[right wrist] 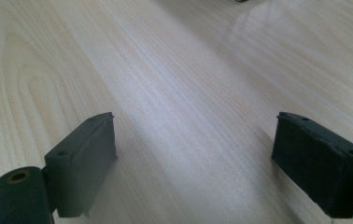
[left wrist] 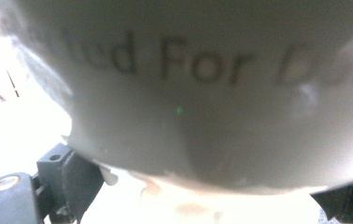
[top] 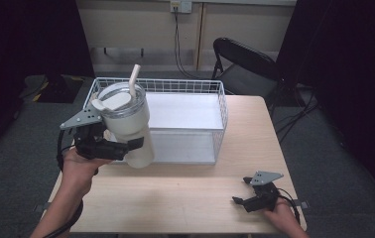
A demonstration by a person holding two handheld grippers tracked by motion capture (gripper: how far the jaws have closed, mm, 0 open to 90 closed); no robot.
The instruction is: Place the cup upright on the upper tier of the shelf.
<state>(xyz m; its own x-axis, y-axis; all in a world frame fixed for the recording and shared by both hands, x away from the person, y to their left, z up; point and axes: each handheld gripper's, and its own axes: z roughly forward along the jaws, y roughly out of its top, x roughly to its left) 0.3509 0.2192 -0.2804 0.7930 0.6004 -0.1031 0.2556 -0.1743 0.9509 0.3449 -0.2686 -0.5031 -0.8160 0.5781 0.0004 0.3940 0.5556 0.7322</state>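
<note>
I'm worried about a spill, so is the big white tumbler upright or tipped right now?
Slightly tipped. In the high view the tumbler leans, base toward the right, held off the table by the left hand-held gripper.

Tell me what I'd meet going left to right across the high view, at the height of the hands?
Left gripper, shut on the cream tumbler with lid and straw → white wire basket → bare pale wooden table → right gripper, open and empty.
</note>
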